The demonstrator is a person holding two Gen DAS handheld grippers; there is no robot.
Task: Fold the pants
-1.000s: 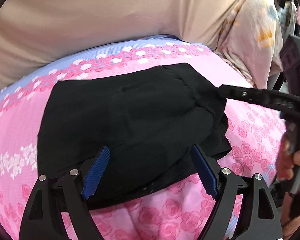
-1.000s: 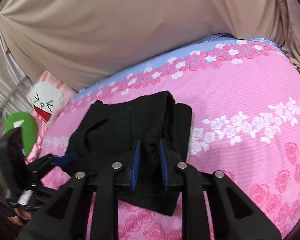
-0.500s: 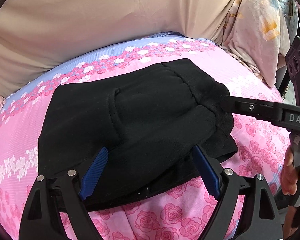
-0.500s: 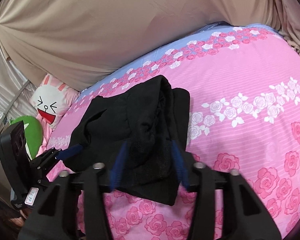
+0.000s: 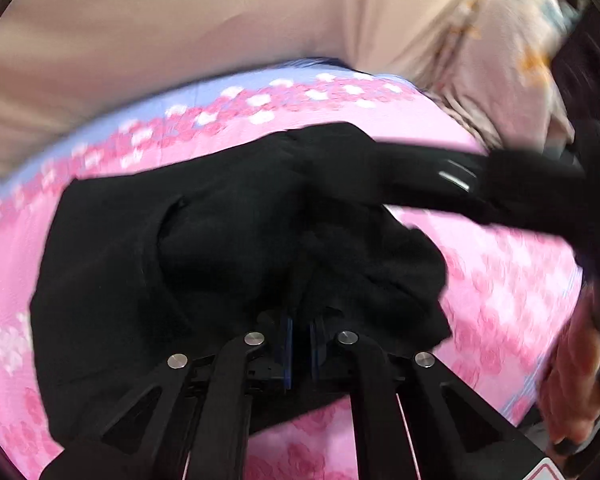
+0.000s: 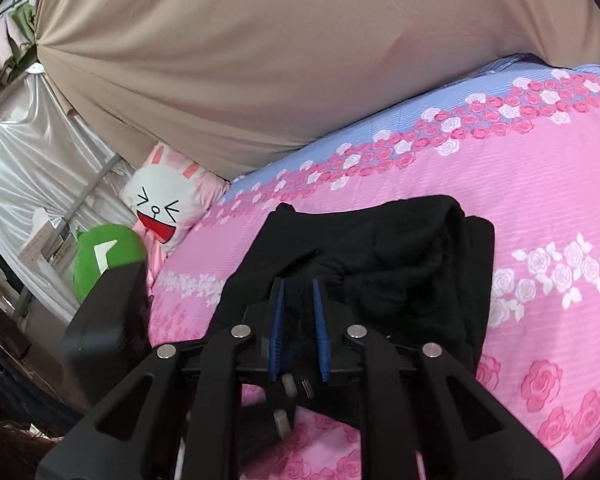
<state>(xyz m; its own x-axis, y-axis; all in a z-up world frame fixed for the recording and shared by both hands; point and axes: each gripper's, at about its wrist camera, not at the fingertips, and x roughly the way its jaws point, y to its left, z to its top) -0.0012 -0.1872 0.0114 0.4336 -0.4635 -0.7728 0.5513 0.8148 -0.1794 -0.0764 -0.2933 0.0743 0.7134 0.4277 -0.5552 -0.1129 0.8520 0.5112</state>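
Right wrist view only: rabbit cushion (image 6: 168,208); both claws pinching black pants (image 6: 400,264).

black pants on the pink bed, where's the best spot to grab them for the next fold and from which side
Probably the bunched near edge of the black pants, approached from the bed's front edge. The fabric piles thickest there and overhangs toward the grippers, so jaws can pinch several layers. The left gripper is already shut on that edge; the right gripper is closing on a gathered ridge.

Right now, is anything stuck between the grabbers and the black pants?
Nothing visible. The left gripper is shut on the black pants, and the right gripper is closing with pants fabric bunched between its pads. Only the pink bedsheet lies underneath.
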